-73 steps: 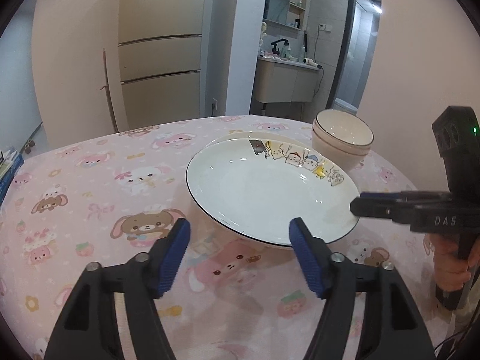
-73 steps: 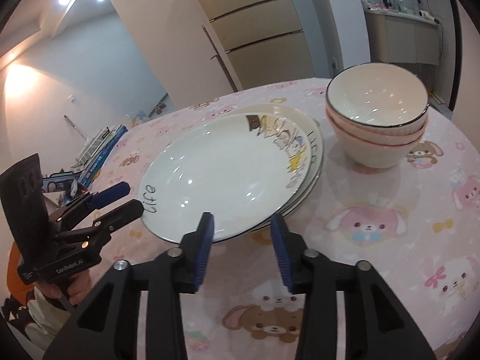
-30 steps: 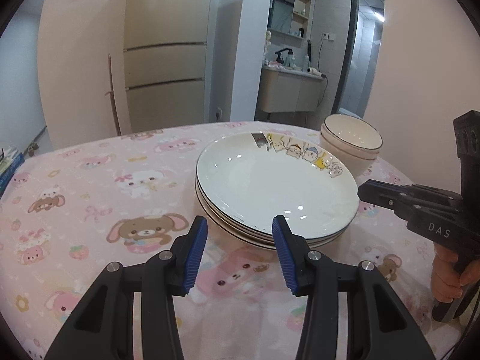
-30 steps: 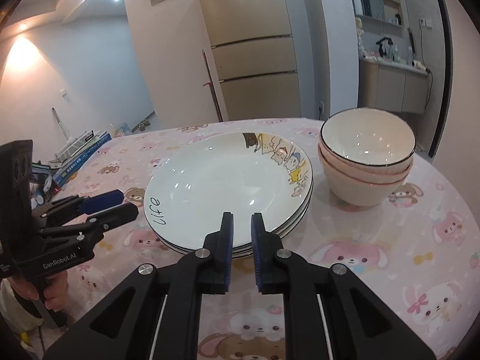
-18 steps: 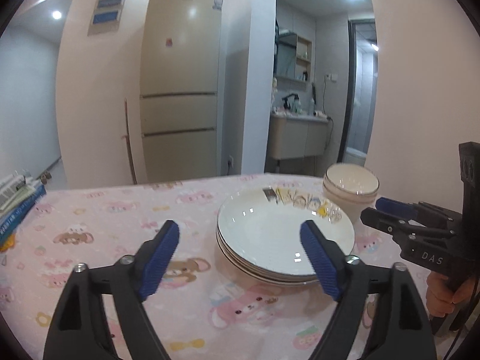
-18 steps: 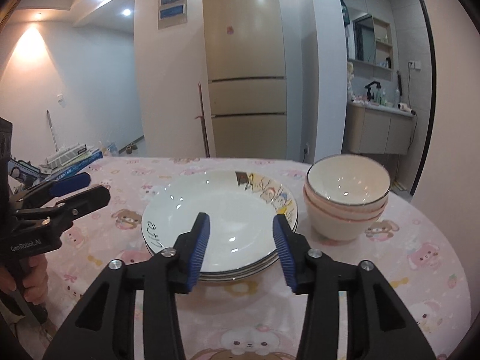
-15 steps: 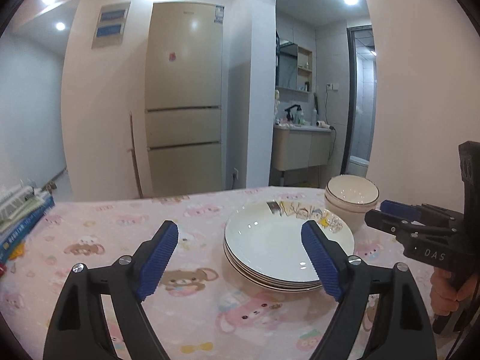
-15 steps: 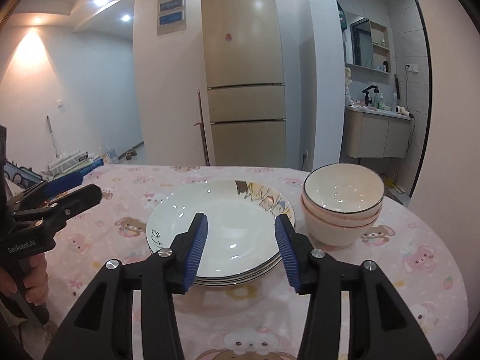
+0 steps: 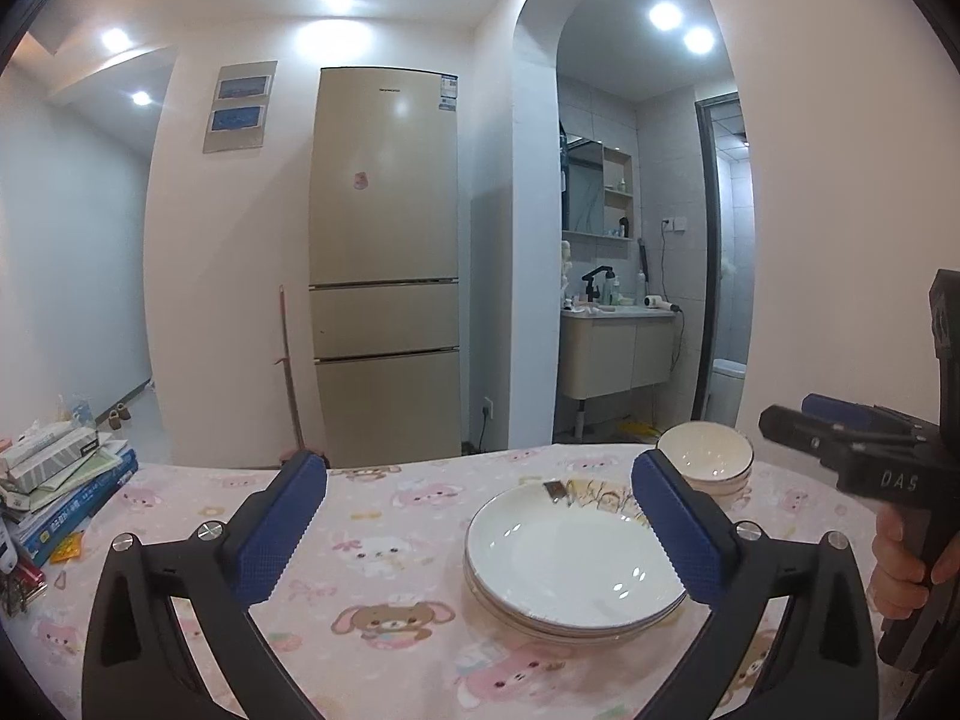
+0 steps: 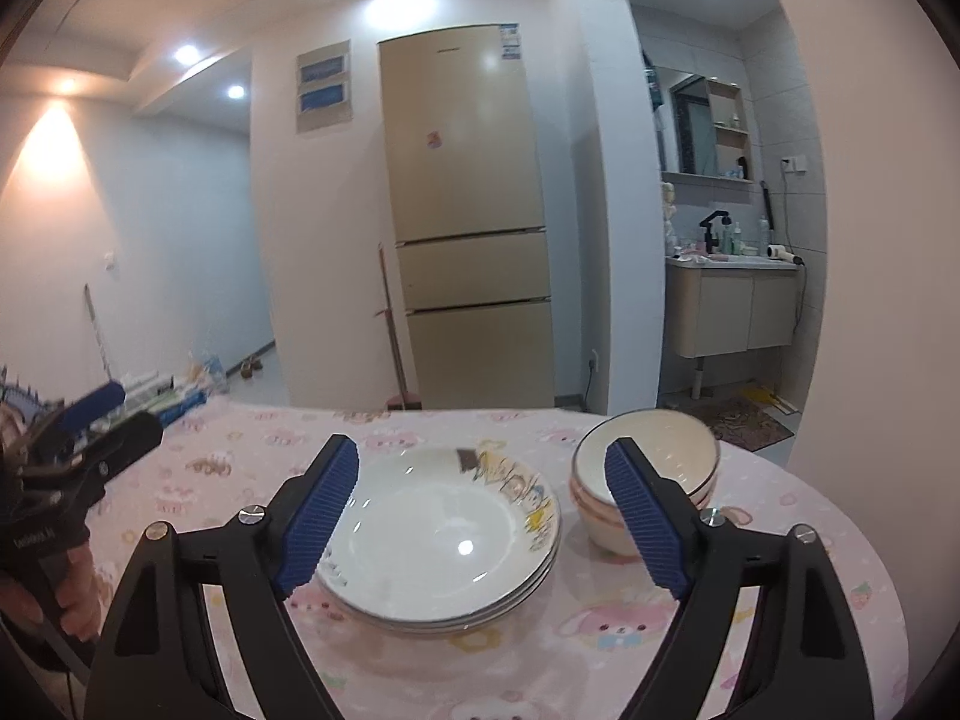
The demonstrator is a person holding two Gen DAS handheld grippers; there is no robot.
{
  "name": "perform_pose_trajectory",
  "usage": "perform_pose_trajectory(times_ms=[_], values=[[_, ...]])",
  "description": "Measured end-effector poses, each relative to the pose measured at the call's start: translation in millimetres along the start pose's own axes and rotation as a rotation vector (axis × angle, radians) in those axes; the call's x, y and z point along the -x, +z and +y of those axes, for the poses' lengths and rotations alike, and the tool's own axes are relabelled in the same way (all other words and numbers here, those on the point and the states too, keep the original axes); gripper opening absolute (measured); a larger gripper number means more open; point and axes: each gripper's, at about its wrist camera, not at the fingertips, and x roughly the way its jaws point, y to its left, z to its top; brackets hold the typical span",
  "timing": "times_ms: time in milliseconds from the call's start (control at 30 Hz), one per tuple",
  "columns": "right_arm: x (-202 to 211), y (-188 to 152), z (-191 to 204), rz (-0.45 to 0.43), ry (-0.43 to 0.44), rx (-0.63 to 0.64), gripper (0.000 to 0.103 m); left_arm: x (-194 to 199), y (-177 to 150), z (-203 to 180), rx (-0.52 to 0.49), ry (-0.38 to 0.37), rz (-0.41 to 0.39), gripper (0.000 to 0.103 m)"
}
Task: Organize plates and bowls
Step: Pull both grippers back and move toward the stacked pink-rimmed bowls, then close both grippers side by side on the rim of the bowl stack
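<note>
Your left claw point(image 9: 480, 531) was a matte black plastic frame with triangular cut-outs, silver screw heads along its arms and blue, finely knurled pads point(image 9: 279, 525). Your right claw point(image 10: 480, 516) matched it, its blue pads point(image 10: 645, 519) ribbed. Seen from the left camera, its black body carried pale letters reading "DAS".

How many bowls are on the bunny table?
2 that I can see: one bowl nested in the bottom bowl, beside the plates. A third might hide inside the stack.
</note>
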Motion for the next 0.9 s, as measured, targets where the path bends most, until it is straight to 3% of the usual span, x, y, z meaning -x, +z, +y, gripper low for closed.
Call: perform_pose_trajectory(times_ms=[167,333,467,533,667,767,900], values=[[-2.5,17.1,-39.1,-0.021,-0.078,-0.052,0.085,-28.2,13.7,-31.0,-0.021,-0.046,-0.006,0.103],[-5.7,21.8,-74.9,0.003,-0.089,-0.124,0.085,-56.5,21.8,-58.2,0.042,-0.113,0.029,0.103],[-1.4,19.9,-83.3,-0.054,-0.139,-0.121,0.086,-63.2,21.8,-76.6,0.064,-0.126,-0.017,0.103],[-3.5,21.4,-83.6,-0.087,-0.168,-0.1,0.088,-66.6,21.3,-87.5,0.048,-0.14,-0.04,0.103],[-14.8,48.3,-90.6,-0.1,-0.271,-0.053,0.088,-97.5,36.8,-108.9,-0.035,-0.132,-0.007,0.103],[-28.0,72.9,-112.2,-0.064,-0.232,-0.133,0.088,-127.2,51.7,-116.5,-0.031,-0.18,0.079,0.103],[-59.7,77.1,-147.6,0.066,-0.199,-0.269,0.088,-179.8,53.3,-133.3,-0.03,-0.197,0.355,0.103]])
